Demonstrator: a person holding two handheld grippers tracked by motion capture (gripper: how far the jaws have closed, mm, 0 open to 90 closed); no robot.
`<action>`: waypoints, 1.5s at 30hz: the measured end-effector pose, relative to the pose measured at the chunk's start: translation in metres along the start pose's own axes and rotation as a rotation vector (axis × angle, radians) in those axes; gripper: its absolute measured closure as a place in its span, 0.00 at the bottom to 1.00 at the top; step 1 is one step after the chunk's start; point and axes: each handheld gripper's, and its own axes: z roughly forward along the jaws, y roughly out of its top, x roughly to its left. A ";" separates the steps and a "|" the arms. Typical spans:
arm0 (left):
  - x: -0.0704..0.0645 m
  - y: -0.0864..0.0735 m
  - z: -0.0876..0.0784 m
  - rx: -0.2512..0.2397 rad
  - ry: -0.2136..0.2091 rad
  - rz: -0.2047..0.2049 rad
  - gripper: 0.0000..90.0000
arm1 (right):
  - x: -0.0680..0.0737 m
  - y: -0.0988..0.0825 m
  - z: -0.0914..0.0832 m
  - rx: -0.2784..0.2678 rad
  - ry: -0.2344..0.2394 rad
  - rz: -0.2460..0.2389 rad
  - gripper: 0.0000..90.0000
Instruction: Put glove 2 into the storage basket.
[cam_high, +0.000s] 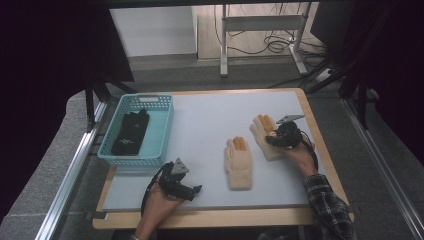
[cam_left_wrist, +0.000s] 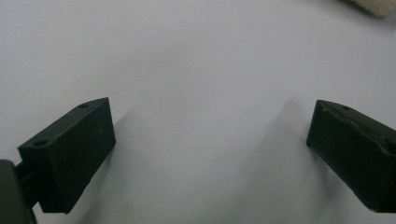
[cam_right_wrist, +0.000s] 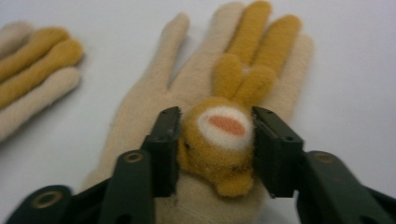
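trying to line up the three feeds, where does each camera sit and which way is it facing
High view: above the person's side, looking forward and down on the pale grey table top; both forearms, left gripper, right gripper show.
Left gripper view: rides the left gripper, facing bare table top between its wide-apart black jaws.
Right gripper view: rides the right gripper, facing a cream knitted glove with an orange plush animal head between its jaws.
Shared: that glove and its cream twin glove.

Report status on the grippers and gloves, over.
Left gripper open, idle on mat. Right gripper jaws flanking plush patch on right glove. Second glove clear. Nothing blocking.
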 end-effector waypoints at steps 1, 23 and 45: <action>0.000 0.000 0.000 0.000 0.000 0.000 0.02 | 0.001 0.001 -0.002 0.003 -0.025 0.026 0.63; 0.000 0.000 0.000 0.000 0.000 0.001 0.02 | -0.003 -0.005 -0.005 -0.008 -0.001 -0.064 0.46; 0.000 0.000 0.000 0.003 0.000 0.003 0.02 | 0.028 0.003 -0.059 -0.137 -0.014 0.078 0.64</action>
